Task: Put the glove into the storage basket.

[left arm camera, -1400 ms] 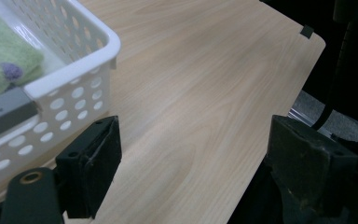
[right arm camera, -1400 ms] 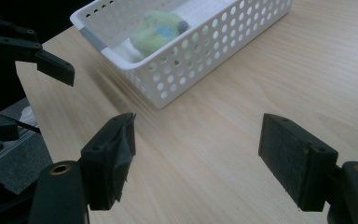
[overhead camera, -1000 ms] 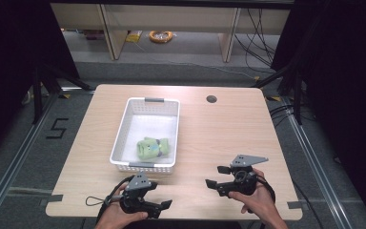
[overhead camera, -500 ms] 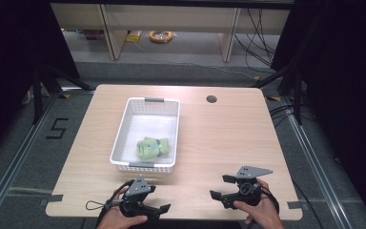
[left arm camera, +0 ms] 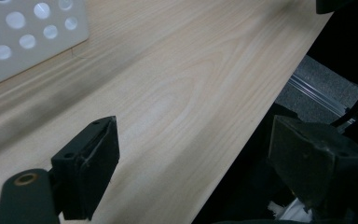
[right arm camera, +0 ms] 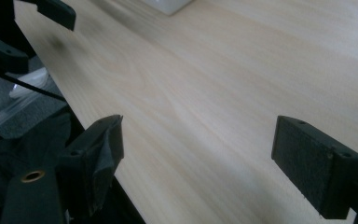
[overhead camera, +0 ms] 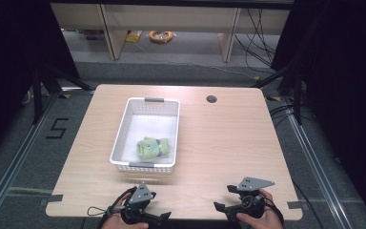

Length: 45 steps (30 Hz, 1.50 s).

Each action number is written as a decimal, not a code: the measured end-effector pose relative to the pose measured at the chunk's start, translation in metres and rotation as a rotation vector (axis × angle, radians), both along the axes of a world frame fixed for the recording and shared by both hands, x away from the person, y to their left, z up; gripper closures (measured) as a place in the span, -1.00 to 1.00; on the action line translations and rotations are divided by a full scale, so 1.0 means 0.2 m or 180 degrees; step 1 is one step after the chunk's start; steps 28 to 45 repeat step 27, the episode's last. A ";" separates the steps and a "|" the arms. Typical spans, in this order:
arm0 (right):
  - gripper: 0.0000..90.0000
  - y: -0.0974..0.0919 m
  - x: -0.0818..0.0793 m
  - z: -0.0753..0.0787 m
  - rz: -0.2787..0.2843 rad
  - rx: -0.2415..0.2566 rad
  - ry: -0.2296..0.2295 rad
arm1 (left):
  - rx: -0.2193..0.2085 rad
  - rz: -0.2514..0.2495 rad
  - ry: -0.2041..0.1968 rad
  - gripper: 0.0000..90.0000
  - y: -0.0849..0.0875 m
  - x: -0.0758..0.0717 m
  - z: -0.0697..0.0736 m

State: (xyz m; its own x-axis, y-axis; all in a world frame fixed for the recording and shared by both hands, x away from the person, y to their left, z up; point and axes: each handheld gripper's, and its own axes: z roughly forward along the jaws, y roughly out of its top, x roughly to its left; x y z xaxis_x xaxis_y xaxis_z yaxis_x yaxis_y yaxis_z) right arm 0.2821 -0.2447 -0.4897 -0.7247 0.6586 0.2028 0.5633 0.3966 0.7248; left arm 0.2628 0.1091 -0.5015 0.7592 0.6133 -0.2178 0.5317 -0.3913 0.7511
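The green cloth bundle [overhead camera: 153, 147] lies crumpled in the white basket [overhead camera: 124, 129] (folds hard to make out). At the bench's [overhead camera: 228, 143] near edge, left gripper [overhead camera: 164, 215] and right gripper [overhead camera: 221, 205] hold their fingers released, empty, the right's having just spread; hands partly cut off.

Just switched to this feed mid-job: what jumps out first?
A white perforated basket sits left of centre on the wooden table, with a green bundle, possibly cloth, at its near end. At the table's near edge the left gripper and right gripper face each other, jaws wide and empty.
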 end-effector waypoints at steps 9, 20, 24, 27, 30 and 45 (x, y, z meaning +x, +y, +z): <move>-0.61 -0.01 -0.04 -0.04 -0.0025 -0.0183 0.0025 | 0.0118 -0.0042 -0.0051 -0.65 0.00 0.00 -0.01; -0.61 0.00 -0.04 -0.04 0.0018 -0.0229 -0.0001 | 0.0147 0.0004 -0.0038 -0.65 0.01 0.01 -0.01; -0.61 -0.01 -0.04 -0.04 0.0012 -0.0265 0.0007 | 0.0098 -0.0007 -0.0083 -0.65 0.01 0.01 -0.01; -0.62 -0.02 -0.03 -0.04 -0.0003 -0.0253 -0.0023 | 0.0126 -0.0006 -0.0057 -0.65 0.01 0.01 -0.01; -0.62 -0.02 -0.03 -0.04 -0.0003 -0.0253 -0.0023 | 0.0126 -0.0006 -0.0057 -0.65 0.01 0.01 -0.01; -0.62 -0.02 -0.03 -0.04 -0.0003 -0.0253 -0.0023 | 0.0126 -0.0006 -0.0057 -0.65 0.01 0.01 -0.01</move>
